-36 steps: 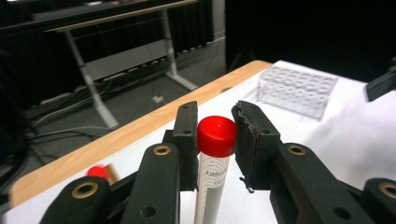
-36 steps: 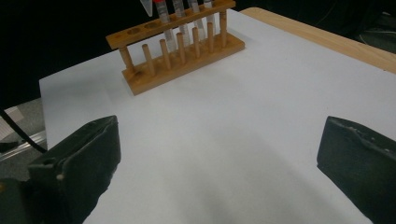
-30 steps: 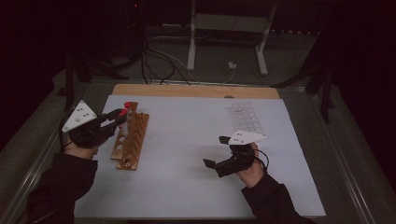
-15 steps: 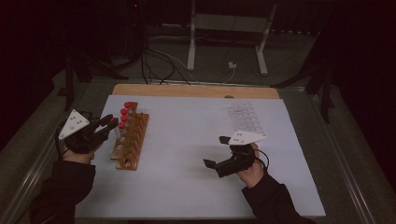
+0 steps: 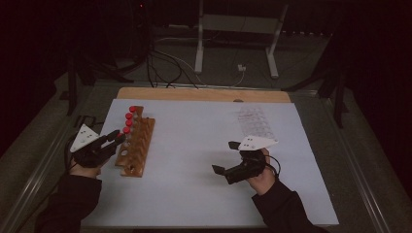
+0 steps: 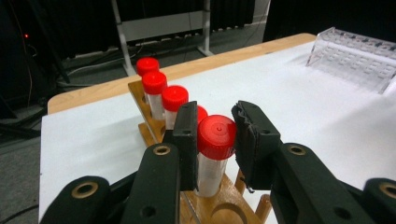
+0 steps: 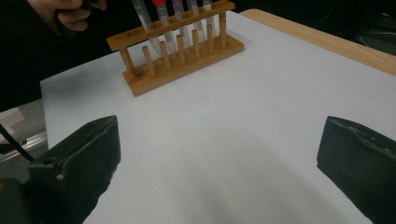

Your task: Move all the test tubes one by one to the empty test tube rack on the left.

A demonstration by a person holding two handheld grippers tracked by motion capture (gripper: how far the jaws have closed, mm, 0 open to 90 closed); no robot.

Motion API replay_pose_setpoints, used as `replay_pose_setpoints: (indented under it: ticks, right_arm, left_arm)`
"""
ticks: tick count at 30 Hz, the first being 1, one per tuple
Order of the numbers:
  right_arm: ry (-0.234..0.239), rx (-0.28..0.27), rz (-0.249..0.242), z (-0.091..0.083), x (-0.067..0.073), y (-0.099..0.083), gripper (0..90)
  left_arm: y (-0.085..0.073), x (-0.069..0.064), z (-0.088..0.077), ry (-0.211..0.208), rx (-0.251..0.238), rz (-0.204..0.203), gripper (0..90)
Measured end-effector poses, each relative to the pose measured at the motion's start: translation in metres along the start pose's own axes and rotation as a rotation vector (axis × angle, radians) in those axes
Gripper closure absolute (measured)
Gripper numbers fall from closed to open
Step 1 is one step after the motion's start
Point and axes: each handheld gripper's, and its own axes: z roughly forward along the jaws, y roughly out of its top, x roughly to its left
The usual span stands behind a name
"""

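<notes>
White table (image 5: 204,160), wooden rack (image 5: 138,148), five red-capped tubes (image 6: 215,156), two claws.

Both grippers, left gripper (image 5: 118,137) and right gripper (image 5: 224,156), are black with brass-ringed screw holes, grey three-cornered top plates and trailing black cables; the person wears dark long sleeves (image 5: 73,201).

Red plastic caps (image 6: 216,135) with a faint sheen top clear tubes in a smooth, honey-toned wooden rack (image 5: 137,145). The table's white surface (image 5: 204,145) looks matt (paper-like), edged by bare wood (image 5: 204,94). A transparent plastic rack (image 6: 357,56) stands glossy beyond; the left gripper (image 6: 215,140) is matt black plastic.
</notes>
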Motion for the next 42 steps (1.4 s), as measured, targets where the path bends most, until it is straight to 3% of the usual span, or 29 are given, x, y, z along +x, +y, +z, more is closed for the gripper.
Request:
replay_pose_setpoints:
  ticks: [10,18,21,23,25,32,35,38,42]
  right_arm:
    - [-0.003,0.001,0.002,0.0,-0.001,0.0,0.0]
    - [-0.005,-0.001,0.004,-0.001,-0.001,0.0,0.0]
    - [-0.005,-0.004,0.002,-0.002,-0.001,0.0,0.0]
    - [-0.005,-0.005,0.004,-0.002,-0.001,0.0,0.0]
    - [-0.005,-0.007,0.005,-0.002,-0.002,0.0,0.0]
    - [-0.005,-0.009,0.014,-0.004,-0.005,0.0,0.0]
    - [-0.007,-0.01,0.012,-0.004,-0.005,-0.001,0.0]
    - [-0.009,-0.012,0.014,-0.005,-0.005,-0.001,0.0]
    - [-0.01,-0.014,0.008,-0.006,-0.005,0.0,0.0]
  left_arm:
    - [-0.001,-0.001,0.007,0.002,0.058,0.005,71.8]
    - [-0.004,0.002,0.008,-0.013,0.056,-0.026,70.7]
    - [-0.001,0.002,0.005,-0.021,0.058,-0.032,58.0]
    - [0.002,0.002,0.003,-0.032,0.055,-0.047,43.8]
    - [0.005,0.001,0.0,-0.054,0.053,-0.051,37.6]
    - [0.018,-0.011,-0.007,-0.112,0.085,-0.024,9.0]
    - [0.023,-0.018,-0.008,-0.187,0.085,-0.001,8.3]
    - [0.028,-0.026,-0.009,-0.196,0.073,0.04,7.9]
    - [0.036,-0.036,-0.009,-0.233,0.051,0.056,2.4]
